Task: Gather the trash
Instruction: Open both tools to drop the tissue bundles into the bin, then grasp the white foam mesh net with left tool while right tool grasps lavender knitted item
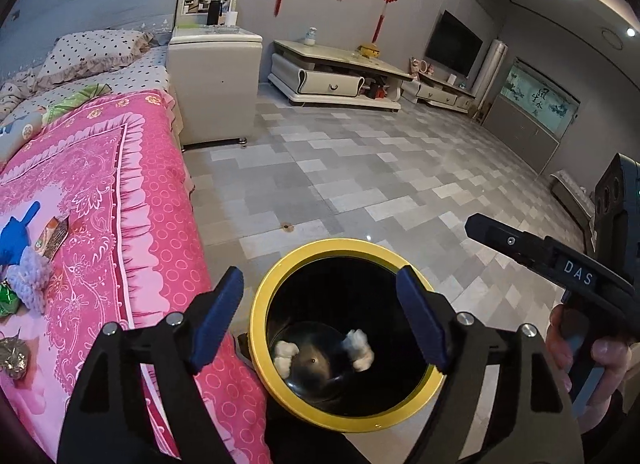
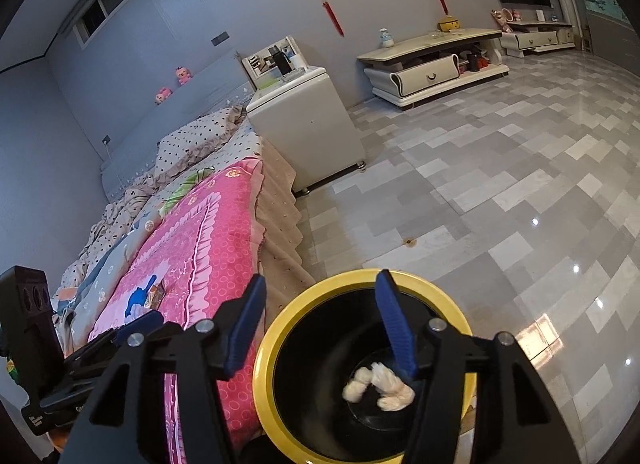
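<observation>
Left tool (image 1: 320, 320): fingers spread wide and holding nothing, poised right over the mouth of the bin, which fits a drop just made or a pause before reaching out again.
Right tool (image 2: 320, 320): also spread apart and empty, above the same opening from the other side; in the left wrist view its black body (image 1: 560, 260) shows at the right with the person's hand (image 1: 588, 348) on the grip.
Bin (image 1: 260, 304): black inside with a yellow rim, standing on the floor just beside the bed edge, likely put there so that litter travels only a short way.
Collected trash (image 1: 358, 350): white crumpled wads lie at the bottom of the bin, one pair to the left (image 1: 285, 356), so part of the job looks done.
Trash left on the bed (image 1: 54, 236): a printed snack wrapper lies on the pink bedspread (image 1: 132, 184), with a green foil scrap (image 1: 8, 302) and a silvery crumpled ball (image 1: 14, 356) nearer the left edge.
Other bed items: a blue glove-like thing (image 1: 14, 238) touches a pale knitted piece (image 1: 30, 280); whether these count as litter I cannot tell.
Next move, as a judgement: the left tool sits closest to the bed, so it is best placed for the wrapper.
Floor (image 1: 360, 168): grey tiles, with one small brown spot (image 1: 287, 228) beyond the bin.
Far side: a white cabinet (image 1: 214, 80) by the bed and a low TV stand (image 1: 336, 72) against the wall.
</observation>
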The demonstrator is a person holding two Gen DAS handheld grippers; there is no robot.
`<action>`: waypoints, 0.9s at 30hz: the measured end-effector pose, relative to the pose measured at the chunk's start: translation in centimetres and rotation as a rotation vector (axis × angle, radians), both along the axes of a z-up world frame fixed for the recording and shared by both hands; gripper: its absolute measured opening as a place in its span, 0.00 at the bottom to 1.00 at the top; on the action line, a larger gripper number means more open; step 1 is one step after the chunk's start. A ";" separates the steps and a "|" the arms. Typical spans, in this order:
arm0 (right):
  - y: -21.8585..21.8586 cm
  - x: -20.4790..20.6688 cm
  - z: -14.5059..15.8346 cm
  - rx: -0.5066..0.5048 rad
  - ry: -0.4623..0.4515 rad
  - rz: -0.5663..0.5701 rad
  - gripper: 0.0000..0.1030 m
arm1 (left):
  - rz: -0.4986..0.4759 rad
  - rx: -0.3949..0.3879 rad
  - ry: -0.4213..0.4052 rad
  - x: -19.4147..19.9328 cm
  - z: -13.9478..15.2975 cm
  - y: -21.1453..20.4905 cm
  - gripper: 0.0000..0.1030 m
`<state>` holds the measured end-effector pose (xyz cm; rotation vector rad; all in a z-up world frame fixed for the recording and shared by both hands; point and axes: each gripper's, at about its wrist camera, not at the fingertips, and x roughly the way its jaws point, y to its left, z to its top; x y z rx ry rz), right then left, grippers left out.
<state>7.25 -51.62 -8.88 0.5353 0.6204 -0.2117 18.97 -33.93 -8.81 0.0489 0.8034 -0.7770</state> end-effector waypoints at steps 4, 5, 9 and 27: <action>0.5 -0.4 -0.2 -0.004 0.011 -0.003 0.57 | 0.042 0.016 -0.019 -0.4 0.2 1.8 0.81; 0.7 -0.4 -0.2 -0.005 0.010 -0.001 0.58 | 0.052 0.017 -0.024 -0.5 0.3 2.4 0.82; 1.8 -0.4 0.1 -0.005 0.003 0.015 0.58 | 0.103 0.024 -0.046 -0.7 0.7 5.0 0.84; 12.1 4.2 3.6 -0.098 -0.045 0.242 0.66 | 0.362 0.027 -0.120 -1.4 2.6 19.8 0.88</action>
